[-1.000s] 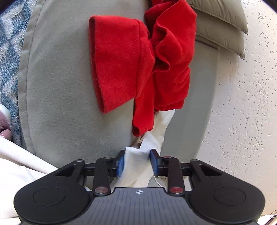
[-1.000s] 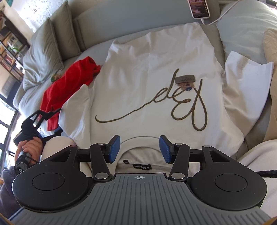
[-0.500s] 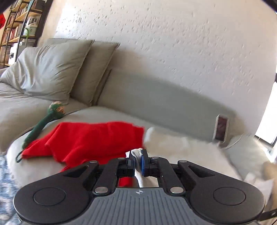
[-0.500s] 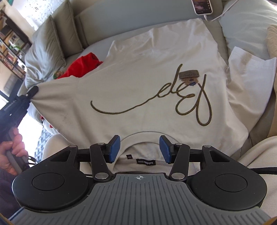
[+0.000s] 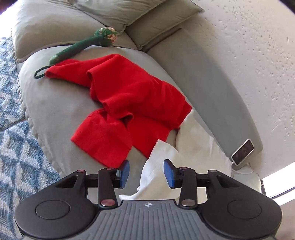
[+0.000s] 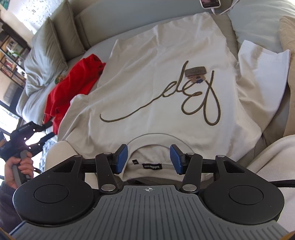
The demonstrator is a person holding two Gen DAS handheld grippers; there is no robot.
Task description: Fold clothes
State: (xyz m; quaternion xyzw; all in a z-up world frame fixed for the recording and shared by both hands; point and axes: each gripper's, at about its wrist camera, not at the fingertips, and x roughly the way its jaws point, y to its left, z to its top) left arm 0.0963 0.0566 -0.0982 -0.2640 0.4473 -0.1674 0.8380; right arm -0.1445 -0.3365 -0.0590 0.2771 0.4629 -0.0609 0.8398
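Observation:
A white t-shirt (image 6: 162,77) with a brown script design lies face up on the grey sofa, its collar nearest my right gripper (image 6: 149,158). That gripper is open and empty, hovering over the collar label. The shirt's left sleeve (image 5: 160,162) lies free on the seat in the left wrist view, between the open pads of my left gripper (image 5: 146,172), which holds nothing. The left gripper also shows in the right wrist view (image 6: 27,136), in a hand beside the sofa edge.
A crumpled red garment (image 5: 129,110) lies on the seat left of the shirt, also in the right wrist view (image 6: 73,88). A green knitted toy (image 5: 83,48), grey cushions (image 5: 119,11), a charging phone (image 5: 242,151) on the backrest and a blue patterned rug (image 5: 14,147) surround it.
My left gripper was shut on the white sleeve and had pulled it outward; now it is open and the sleeve lies spread on the seat. The right gripper stayed open over the collar.

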